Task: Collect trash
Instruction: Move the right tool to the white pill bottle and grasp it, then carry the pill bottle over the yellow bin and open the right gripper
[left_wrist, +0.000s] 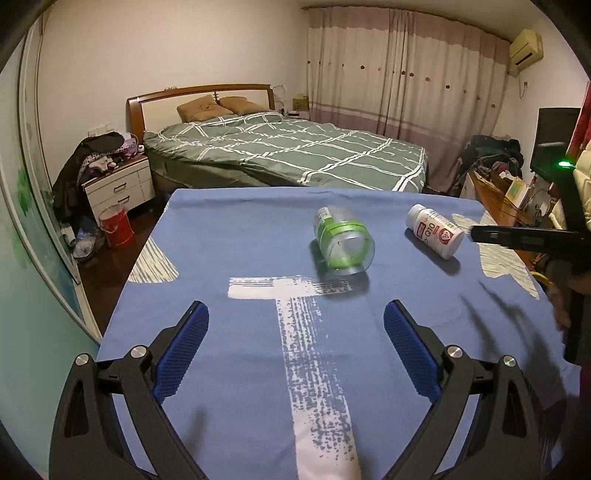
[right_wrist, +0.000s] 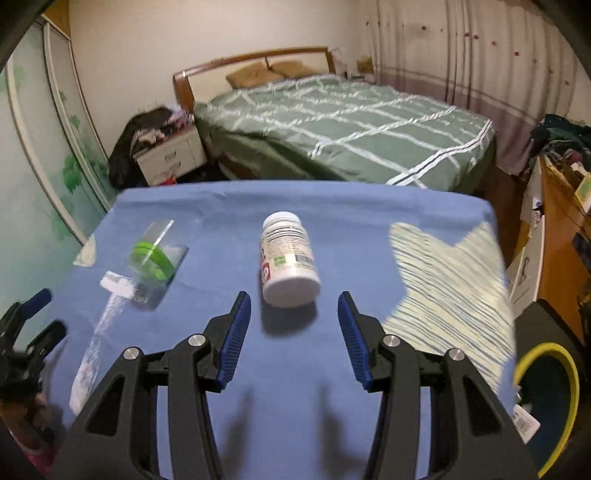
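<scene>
The left gripper (left_wrist: 295, 317) gapes wide and empty over the blue patterned cloth (left_wrist: 236, 243); the right gripper (right_wrist: 294, 308), half apart, holds nothing. Beyond lie the clear green-banded plastic jar (left_wrist: 341, 242), motion-smeared in the right view, and the white pill bottle (right_wrist: 290, 260)

A bedroom under dim warm light: a wooden-framed bed (left_wrist: 284, 147) with a green checked quilt stands against the pale wall, a white nightstand (left_wrist: 118, 184) heaped with clothes beside it. Floor-length striped curtains (left_wrist: 406, 74) cover the far side — an air conditioner (left_wrist: 526, 48) hangs above them — and a red bucket (left_wrist: 116, 227) sits on the dark wooden floor.
</scene>
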